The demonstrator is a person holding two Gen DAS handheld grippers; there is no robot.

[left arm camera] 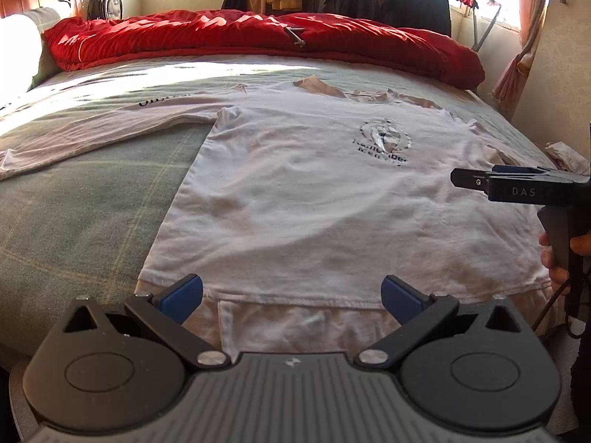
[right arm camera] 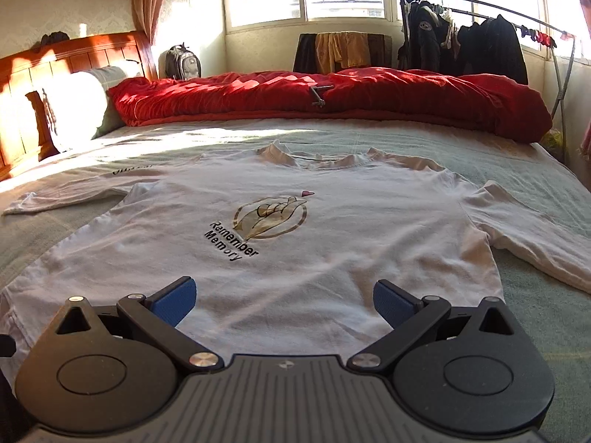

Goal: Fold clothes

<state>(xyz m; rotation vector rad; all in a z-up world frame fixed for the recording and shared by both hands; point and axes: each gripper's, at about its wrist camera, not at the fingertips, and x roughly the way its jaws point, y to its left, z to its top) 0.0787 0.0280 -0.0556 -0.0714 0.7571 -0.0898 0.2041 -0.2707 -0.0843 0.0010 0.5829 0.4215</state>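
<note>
Lying flat, front up, on the green checked bedsheet: a white T-shirt with a gold emblem and "Remember Memory" print. Left gripper hovers at the hem, jaws spread wide, nothing between them. Right gripper over the lower body of the shirt, jaws likewise released and empty. A second white garment lies beside the shirt's left sleeve. Red quilt bunched along the far side.
</note>
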